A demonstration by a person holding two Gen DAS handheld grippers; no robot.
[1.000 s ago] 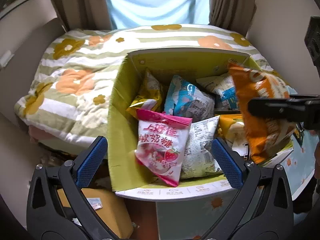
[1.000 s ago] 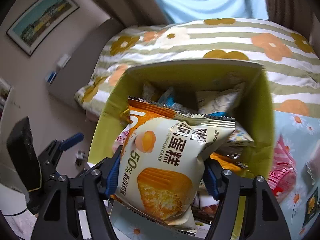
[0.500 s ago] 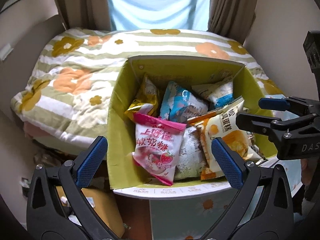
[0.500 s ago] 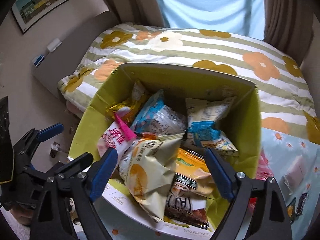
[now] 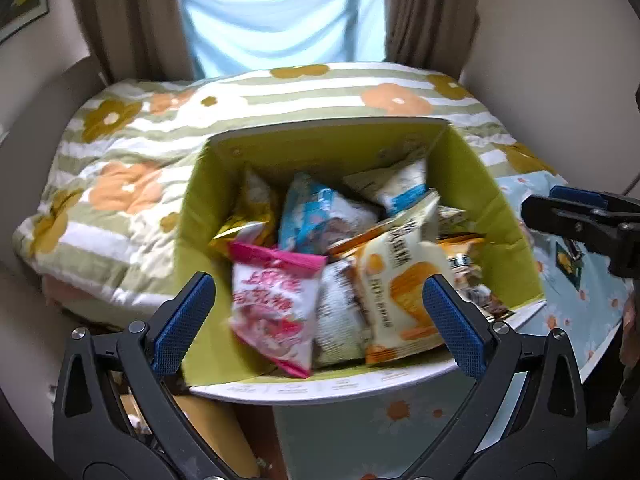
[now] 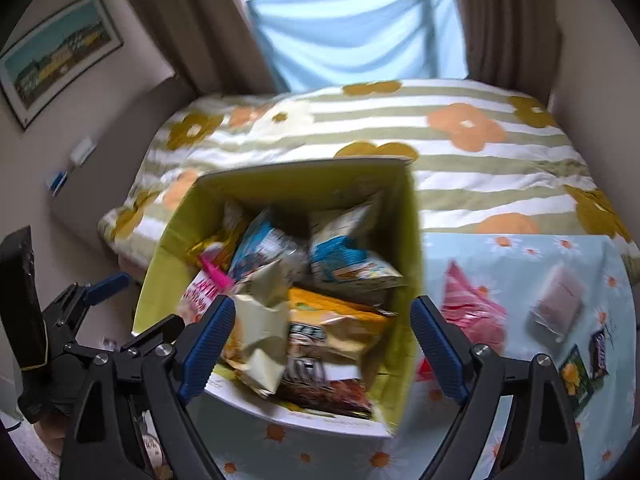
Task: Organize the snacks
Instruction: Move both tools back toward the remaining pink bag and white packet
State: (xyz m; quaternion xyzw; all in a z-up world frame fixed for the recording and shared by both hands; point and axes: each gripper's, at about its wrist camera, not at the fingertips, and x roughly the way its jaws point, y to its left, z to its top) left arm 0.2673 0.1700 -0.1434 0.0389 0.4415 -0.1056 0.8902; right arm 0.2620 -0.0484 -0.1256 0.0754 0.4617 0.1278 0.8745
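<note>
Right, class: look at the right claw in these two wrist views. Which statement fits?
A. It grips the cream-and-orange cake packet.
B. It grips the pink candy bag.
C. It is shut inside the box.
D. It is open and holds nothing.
D: the right claw stands wide open with nothing between its fingers, and the cake packet lies in the green box.

- The left wrist view looks forward and down between its two blue-padded fingers [image 5: 188, 322] into the yellow-green box [image 5: 200, 216], close, from the box's near left side.
- The right wrist view looks down into the same box [image 6: 408, 264] from its near right, equally close.
- Both share the box, the flowered bed [image 5: 120, 148] behind it and the window [image 6: 360, 28].
</note>
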